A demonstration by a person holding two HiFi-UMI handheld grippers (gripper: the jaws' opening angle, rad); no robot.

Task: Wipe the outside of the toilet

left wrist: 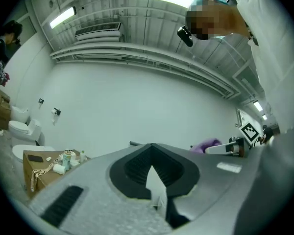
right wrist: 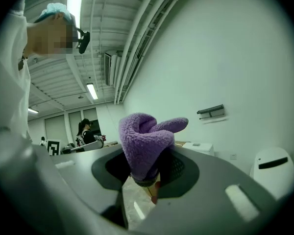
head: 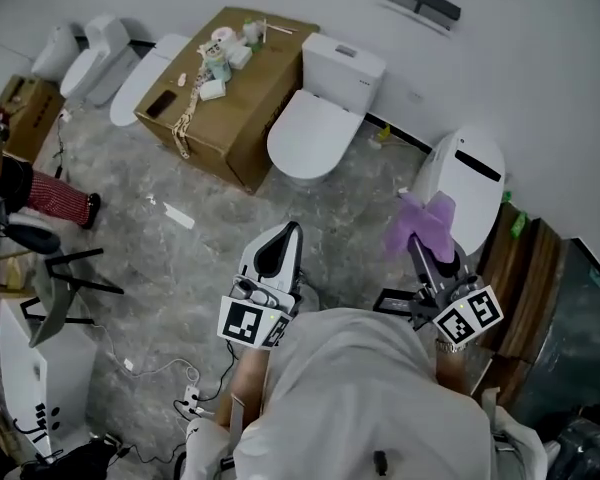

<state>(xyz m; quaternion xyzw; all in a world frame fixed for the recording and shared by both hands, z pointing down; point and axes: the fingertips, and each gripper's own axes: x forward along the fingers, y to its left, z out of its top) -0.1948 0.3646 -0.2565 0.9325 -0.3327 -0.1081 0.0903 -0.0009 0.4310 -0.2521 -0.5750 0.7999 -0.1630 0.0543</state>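
Observation:
A purple fluffy cloth (head: pixel 422 220) stands up from my right gripper (head: pixel 426 244), which is shut on it; the cloth (right wrist: pixel 146 140) fills the middle of the right gripper view. Just right of it is a white toilet (head: pixel 470 180) with a black strip on its closed lid, also at the right edge of the right gripper view as the toilet (right wrist: pixel 276 170). A second white toilet (head: pixel 317 118) with a tank stands farther off against the wall. My left gripper (head: pixel 288 236) hangs over the grey floor with its jaws together and nothing in them (left wrist: pixel 155 174). Neither gripper touches a toilet.
A cardboard box (head: pixel 242 96) with bottles and paper rolls on top stands left of the centre toilet. More white toilets (head: pixel 92 56) line the far left. A black stool (head: pixel 62 268), a person's leg (head: pixel 58 196) and floor cables (head: pixel 185 393) are at the left; wooden panels (head: pixel 520 263) at the right.

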